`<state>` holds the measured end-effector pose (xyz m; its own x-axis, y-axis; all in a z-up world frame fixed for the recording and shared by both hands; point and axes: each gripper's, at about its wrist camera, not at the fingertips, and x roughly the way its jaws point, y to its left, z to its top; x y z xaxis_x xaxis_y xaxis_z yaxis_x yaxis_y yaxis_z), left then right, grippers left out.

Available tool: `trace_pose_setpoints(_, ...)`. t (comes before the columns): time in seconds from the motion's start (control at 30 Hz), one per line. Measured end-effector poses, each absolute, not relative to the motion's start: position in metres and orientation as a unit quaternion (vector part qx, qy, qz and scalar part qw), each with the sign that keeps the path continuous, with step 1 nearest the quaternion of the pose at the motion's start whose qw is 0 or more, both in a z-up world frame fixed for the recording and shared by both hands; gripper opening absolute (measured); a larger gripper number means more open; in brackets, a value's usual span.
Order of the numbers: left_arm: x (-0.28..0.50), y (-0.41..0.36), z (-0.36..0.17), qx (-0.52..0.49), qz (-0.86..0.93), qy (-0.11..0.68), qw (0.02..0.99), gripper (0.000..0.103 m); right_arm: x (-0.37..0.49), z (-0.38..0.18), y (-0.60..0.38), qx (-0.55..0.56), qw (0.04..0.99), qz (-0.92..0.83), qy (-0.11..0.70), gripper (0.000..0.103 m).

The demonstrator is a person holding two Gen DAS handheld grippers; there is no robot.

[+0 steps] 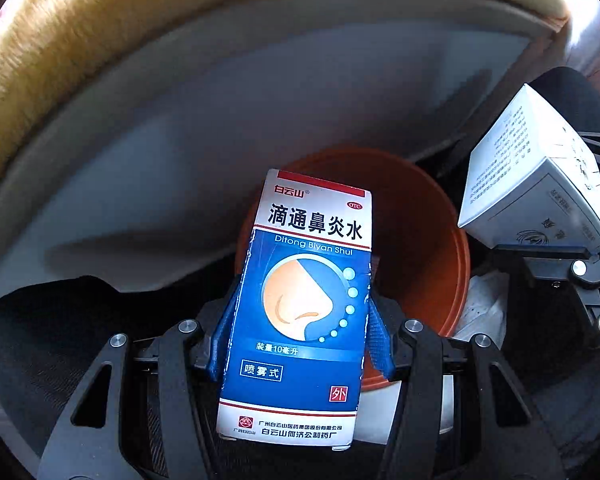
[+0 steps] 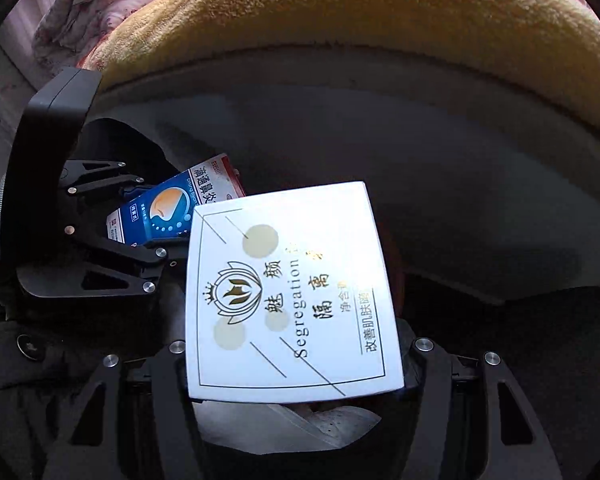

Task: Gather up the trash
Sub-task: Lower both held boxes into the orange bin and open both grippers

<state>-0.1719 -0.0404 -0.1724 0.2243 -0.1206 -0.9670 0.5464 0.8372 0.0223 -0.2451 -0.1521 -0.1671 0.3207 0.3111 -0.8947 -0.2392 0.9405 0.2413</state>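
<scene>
Blue carton: clamped upright between the blue pads of the left gripper, jaws pressed on both its sides, above an orange bin. White box: gripped by the right gripper, pads mostly hidden behind it, probably over the same bin. Far side: tan plush blanket on a bed edge.

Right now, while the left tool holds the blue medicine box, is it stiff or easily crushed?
The blue medicine box looks like thin cardboard, so it probably dents under a hard squeeze. Its sides look straight between the left tool pads, so this grip seems gentle enough. It is likely light, and its glossy print may slip.
</scene>
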Motion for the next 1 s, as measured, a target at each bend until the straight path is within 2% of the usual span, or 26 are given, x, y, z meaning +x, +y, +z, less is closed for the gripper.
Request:
trace_pose_setpoints(0.7, -0.149, -0.051, -0.229, 0.198, -0.200, 0.664, 0.693, 0.053, -0.216, -0.206, -0.146, 0.042, 0.770, 0.172, 0.613, 0.062)
trace_pose_setpoints(0.77, -0.149, -0.054, -0.234, 0.208, -0.197, 0.671, 0.684, 0.057, -0.212, -0.208, -0.144, 0.036, 0.766, 0.168, 0.620, 0.066)
trace_pose_setpoints(0.8, -0.149, -0.055, -0.236, 0.215, -0.193, 0.673, 0.681, 0.069, -0.212, -0.209, -0.144, 0.034, 0.766, 0.164, 0.621, 0.075)
trace_pose_setpoints(0.83, -0.150, -0.057, -0.236, 0.218, -0.192, 0.672, 0.681, 0.074, -0.211, -0.208, -0.143, 0.033, 0.768, 0.160, 0.620, 0.078)
trace_pose_setpoints(1.0, -0.150, -0.058, -0.229, 0.212, -0.192, 0.667, 0.688, 0.079, -0.214, -0.196, -0.150, 0.039, 0.779, 0.150, 0.607, 0.078)
